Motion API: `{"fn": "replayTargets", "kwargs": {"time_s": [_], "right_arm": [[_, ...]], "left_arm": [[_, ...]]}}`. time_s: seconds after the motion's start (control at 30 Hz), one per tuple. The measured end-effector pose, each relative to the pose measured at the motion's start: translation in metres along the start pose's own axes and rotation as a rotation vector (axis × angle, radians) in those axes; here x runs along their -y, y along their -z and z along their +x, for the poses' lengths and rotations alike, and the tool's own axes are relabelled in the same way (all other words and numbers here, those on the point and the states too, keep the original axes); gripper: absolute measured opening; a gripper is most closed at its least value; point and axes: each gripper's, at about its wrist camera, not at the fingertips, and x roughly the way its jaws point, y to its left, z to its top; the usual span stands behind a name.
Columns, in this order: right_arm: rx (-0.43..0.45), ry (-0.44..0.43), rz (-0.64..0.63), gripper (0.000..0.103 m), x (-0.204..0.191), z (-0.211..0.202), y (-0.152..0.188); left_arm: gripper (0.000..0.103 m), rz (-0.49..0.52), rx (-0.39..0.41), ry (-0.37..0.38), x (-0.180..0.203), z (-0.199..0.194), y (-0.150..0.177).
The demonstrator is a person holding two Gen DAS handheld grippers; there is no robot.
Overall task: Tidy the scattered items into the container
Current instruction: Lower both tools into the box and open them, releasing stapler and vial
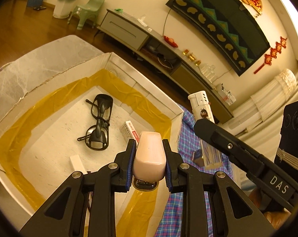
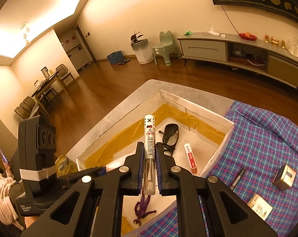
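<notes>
Pink stapler (image 1: 149, 156), lower centre, clamped in left gripper (image 1: 149, 152) above the box (image 1: 70, 75). Pen tube (image 2: 150, 150) pinched in closed right gripper (image 2: 150, 158), centre frame, over the box. Inside: glasses (image 1: 99, 122), red-white carton (image 2: 190, 157), purple cord (image 2: 142, 210). Checked cloth (image 2: 267, 138) at right carries a marker (image 2: 238, 177), a metal tin (image 2: 284, 177) and a small card box (image 2: 260, 207).

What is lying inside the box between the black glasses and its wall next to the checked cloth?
A small red-and-white box lies flat on the floor of the cardboard box, between the glasses and that wall. The right wrist view shows it best.
</notes>
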Motion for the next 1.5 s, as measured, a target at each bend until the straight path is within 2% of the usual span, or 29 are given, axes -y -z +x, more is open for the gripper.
{"fn": "replayTargets", "kwargs": {"time_s": [0.27, 0.57, 0.87, 1.5], "right_arm": [[-0.047, 0.007, 0.007, 0.012, 0.016, 0.022, -0.01], [-0.078, 0.016, -0.006, 0.012, 0.027, 0.044, -0.019], [-0.115, 0.035, -0.018, 0.012, 0.035, 0.064, -0.023], [-0.162, 0.127, -0.051, 0.013, 0.049, 0.093, -0.031]], "left_arm": [[0.026, -0.059, -0.015, -0.008, -0.005, 0.014, -0.005], [0.027, -0.069, -0.028, -0.072, 0.001, 0.026, -0.005], [0.027, -0.161, -0.07, -0.083, -0.014, 0.037, -0.002], [0.027, -0.132, -0.098, -0.136, -0.008, 0.046, 0.001]]}}
